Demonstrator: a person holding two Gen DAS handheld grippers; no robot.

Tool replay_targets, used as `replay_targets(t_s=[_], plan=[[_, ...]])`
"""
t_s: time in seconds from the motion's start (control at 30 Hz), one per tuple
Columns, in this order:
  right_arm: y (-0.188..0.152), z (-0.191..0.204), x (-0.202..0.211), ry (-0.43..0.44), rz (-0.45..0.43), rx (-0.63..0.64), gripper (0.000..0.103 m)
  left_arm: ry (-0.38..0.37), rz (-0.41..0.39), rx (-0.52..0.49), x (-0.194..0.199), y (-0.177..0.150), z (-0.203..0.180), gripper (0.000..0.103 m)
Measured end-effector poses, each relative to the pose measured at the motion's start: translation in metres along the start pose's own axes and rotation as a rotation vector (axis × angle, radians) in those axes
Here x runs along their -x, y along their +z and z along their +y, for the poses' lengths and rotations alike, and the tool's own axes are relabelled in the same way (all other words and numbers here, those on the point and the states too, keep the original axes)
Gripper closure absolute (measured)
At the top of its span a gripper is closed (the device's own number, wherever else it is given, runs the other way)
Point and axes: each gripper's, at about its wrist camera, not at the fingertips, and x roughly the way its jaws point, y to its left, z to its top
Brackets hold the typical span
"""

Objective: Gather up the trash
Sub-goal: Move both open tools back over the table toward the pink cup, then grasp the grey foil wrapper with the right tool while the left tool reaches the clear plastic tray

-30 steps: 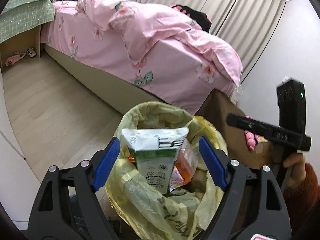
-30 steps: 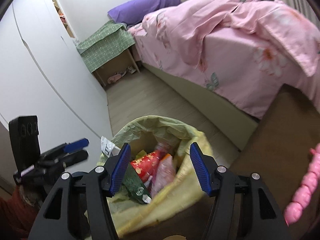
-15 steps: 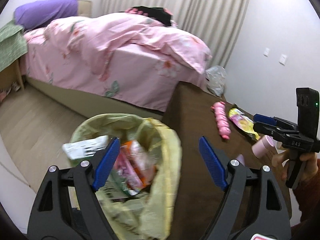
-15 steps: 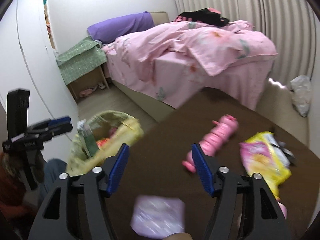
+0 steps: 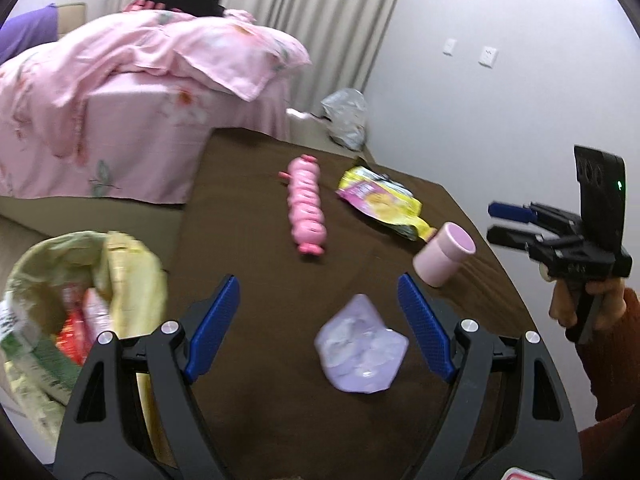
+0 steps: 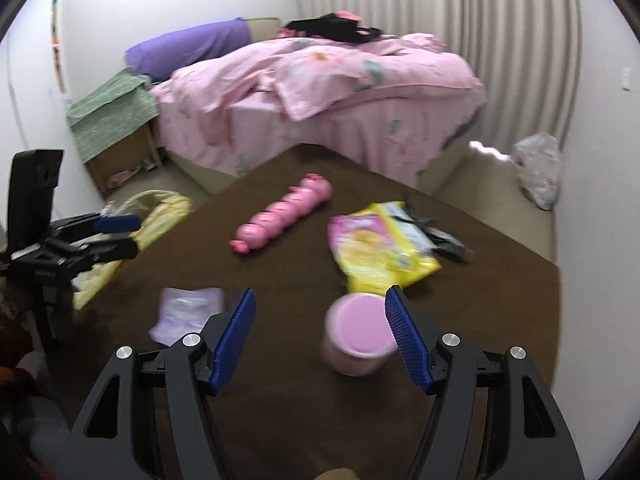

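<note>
My left claw (image 5: 319,326) hangs spread wide over the brown table (image 5: 260,392), nothing between its blue pads (image 5: 214,322). Just ahead of it, between the pads from this view, lies a crumpled lilac wrapper (image 5: 361,351); whatever is printed on it is too blurred to read. My right claw (image 6: 320,334) is also spread, empty, with a pink cup (image 6: 357,336) standing on the table just ahead of its right pad, not gripped. Beyond the cup lies a yellow and pink snack bag (image 6: 380,246); its lettering is smeared and I cannot make it out. A pink segmented toy (image 6: 282,216) lies near the middle of the table, apart from the bag.

The trash bag (image 5: 60,280), pale yellow, sits off the table's left edge, open, with a green and white carton (image 5: 24,344) and red wrappers inside; the carton's print is unreadable. Behind the table stands a bed (image 6: 320,92) with pink floral bedding.
</note>
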Motion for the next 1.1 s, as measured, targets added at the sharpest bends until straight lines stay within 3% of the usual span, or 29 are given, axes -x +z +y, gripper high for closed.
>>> replay_targets(t_s=[0.13,0.3,0.5,0.7,0.8,0.87,0.93,1.03,1.1], plan=[[0.003,-0.028,-0.005,-0.070,-0.019,-0.010,0.040,-0.017,0.034,-0.010,-0.018,-0.003,-0.012,0.026],[0.020,-0.059,-0.038,-0.084,-0.002,0.014,0.042,-0.027,0.064,-0.008,-0.033,-0.004,-0.017,0.026],[0.057,-0.100,-0.110,-0.036,0.030,-0.019,0.054,-0.017,0.062,0.014,-0.033,-0.002,-0.008,0.026],[0.069,-0.136,-0.175,0.044,0.112,-0.148,0.056,-0.005,0.080,0.048,-0.032,-0.005,0.007,0.026],[0.066,-0.138,-0.195,0.078,0.176,-0.167,0.056,-0.003,0.083,0.062,-0.029,-0.007,0.013,0.026],[0.063,-0.133,-0.196,0.120,0.181,-0.158,0.066,-0.002,0.083,0.069,-0.028,-0.008,0.015,0.026],[0.059,-0.121,-0.193,0.140,0.210,-0.129,0.083,-0.002,0.083,0.079,-0.028,-0.010,0.018,0.026],[0.057,-0.097,-0.178,0.088,0.204,-0.021,0.083,-0.001,0.081,0.097,-0.026,-0.014,0.021,0.026],[0.061,-0.089,-0.159,0.078,0.161,-0.016,0.083,0.000,0.083,0.103,-0.026,-0.016,0.022,0.026]])
